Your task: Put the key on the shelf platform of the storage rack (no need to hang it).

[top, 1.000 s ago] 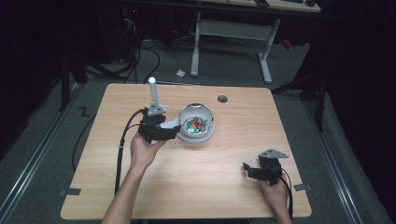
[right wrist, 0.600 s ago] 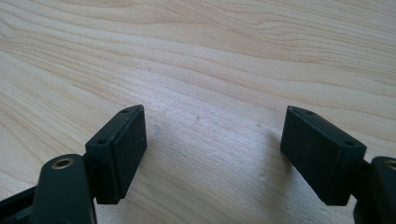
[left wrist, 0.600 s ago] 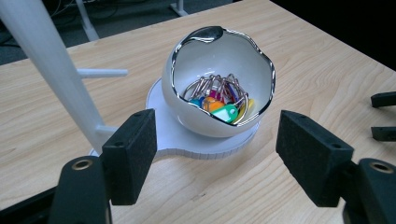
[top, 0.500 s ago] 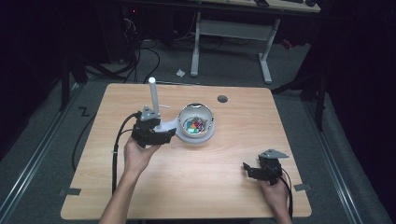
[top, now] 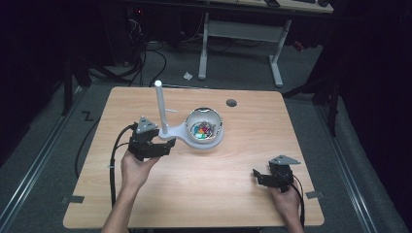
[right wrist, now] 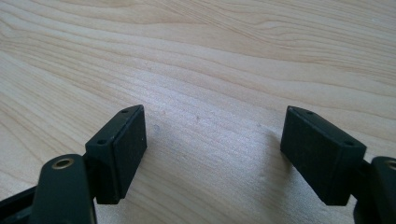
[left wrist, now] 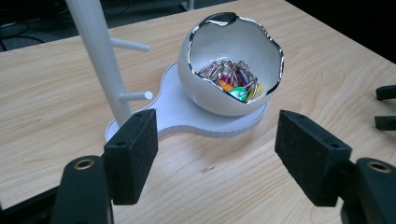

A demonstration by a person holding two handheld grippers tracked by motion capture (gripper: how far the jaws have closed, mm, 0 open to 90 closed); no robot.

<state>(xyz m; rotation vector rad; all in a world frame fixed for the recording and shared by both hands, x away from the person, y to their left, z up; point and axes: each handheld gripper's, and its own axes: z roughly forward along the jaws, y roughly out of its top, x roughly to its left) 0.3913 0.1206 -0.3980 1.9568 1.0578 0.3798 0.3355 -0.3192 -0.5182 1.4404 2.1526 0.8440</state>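
Stand [top: 187,136], one white piece, sits on the table [top: 243,160] just ahead of the left gripper [top: 163,145], close to its jaws but not between them and not touched. In the left gripper view the flat base [left wrist: 187,116] lies just beyond the two black pads, which stand wide apart with nothing held. No brand, label or writing can be read on any of it.

One upright post [left wrist: 100,60] rises from the base's narrow end, ahead and to the left of that gripper's jaws; two short pegs [left wrist: 135,95] stick out of it, one above the other. One bowl [left wrist: 233,74], white with a jagged silver rim like a cracked eggshell, rests on the base's wide end, ahead and slightly right of the jaws. Inside it lies a tangle of metal rings with coloured tags [left wrist: 236,86]; green, orange, yellow and purple show, but the number cannot be told.

Well apart from the stand, the right gripper [top: 262,175] rests low over bare wood near the person's edge, its jaws also spread wide and empty. One dark round hole [top: 231,103] marks the table beyond the bowl.
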